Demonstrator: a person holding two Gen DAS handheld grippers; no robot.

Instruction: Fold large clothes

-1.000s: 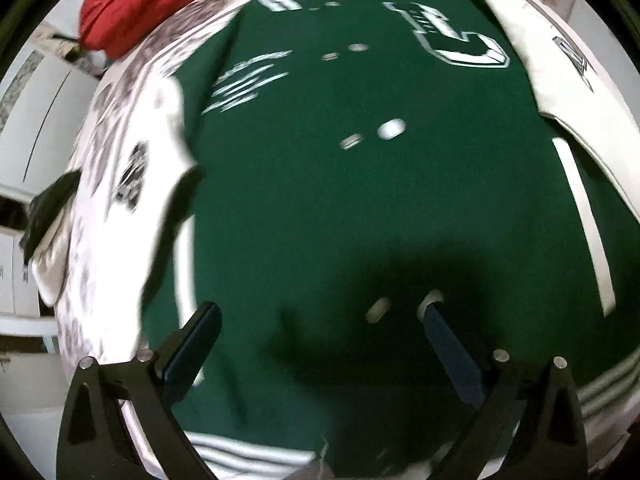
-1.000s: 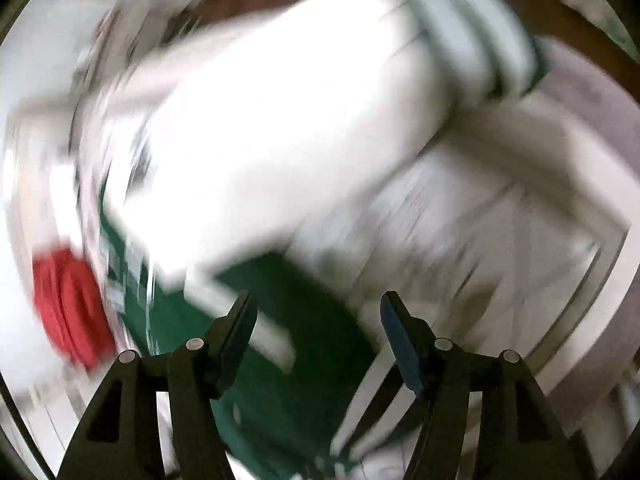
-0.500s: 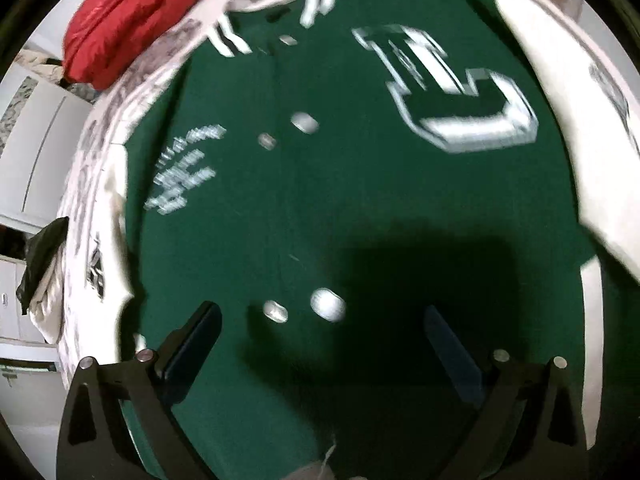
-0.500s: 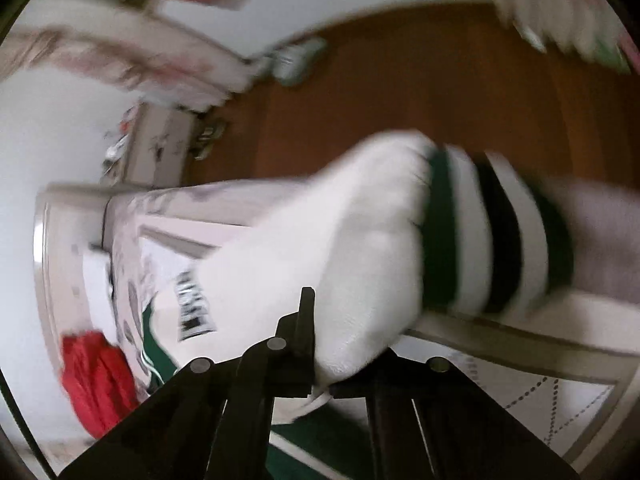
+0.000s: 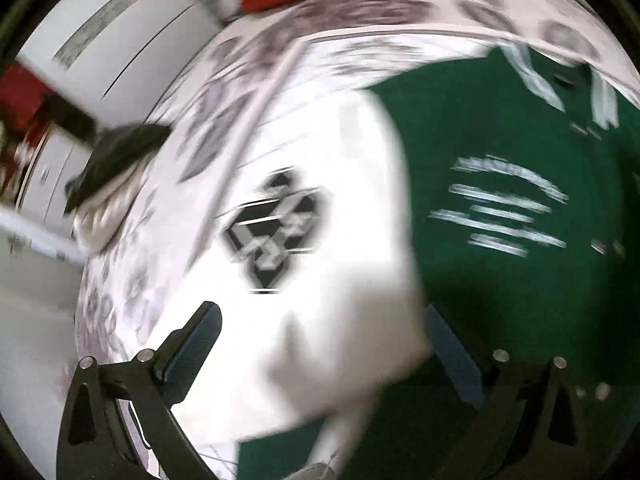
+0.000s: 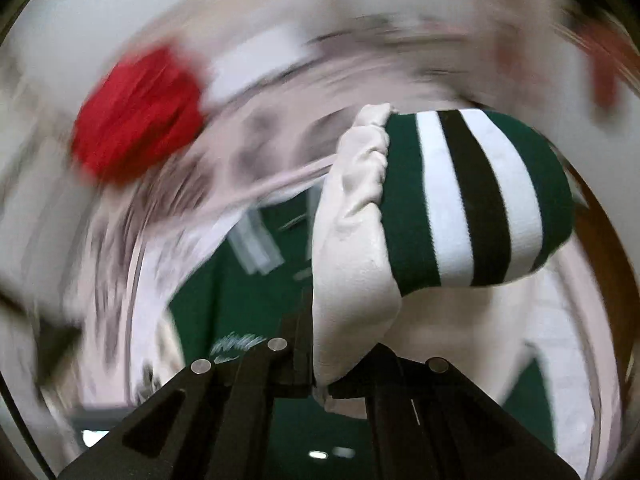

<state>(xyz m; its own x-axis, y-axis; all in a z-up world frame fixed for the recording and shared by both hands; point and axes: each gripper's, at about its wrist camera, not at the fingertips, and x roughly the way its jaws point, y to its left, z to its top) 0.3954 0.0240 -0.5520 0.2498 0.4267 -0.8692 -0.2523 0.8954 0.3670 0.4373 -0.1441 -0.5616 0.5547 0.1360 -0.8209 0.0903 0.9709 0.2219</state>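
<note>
Step in hand: folding in the sleeves. My right tool [image 6: 320, 384] is clamped tight on the white leather sleeve [image 6: 352, 280] just behind its green, white and black striped knit cuff [image 6: 472, 200]. My left tool [image 5: 320, 336] stands wide open, empty, above the other white sleeve [image 5: 320, 184], seemingly untouched. Next: lay the held sleeve across the dark green varsity jacket [image 5: 500, 128], lying flat on the floral-sheeted bed [image 5: 360, 12].

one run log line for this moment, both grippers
left gripper: open over white sleeve | right gripper: shut on sleeve near striped cuff
</note>
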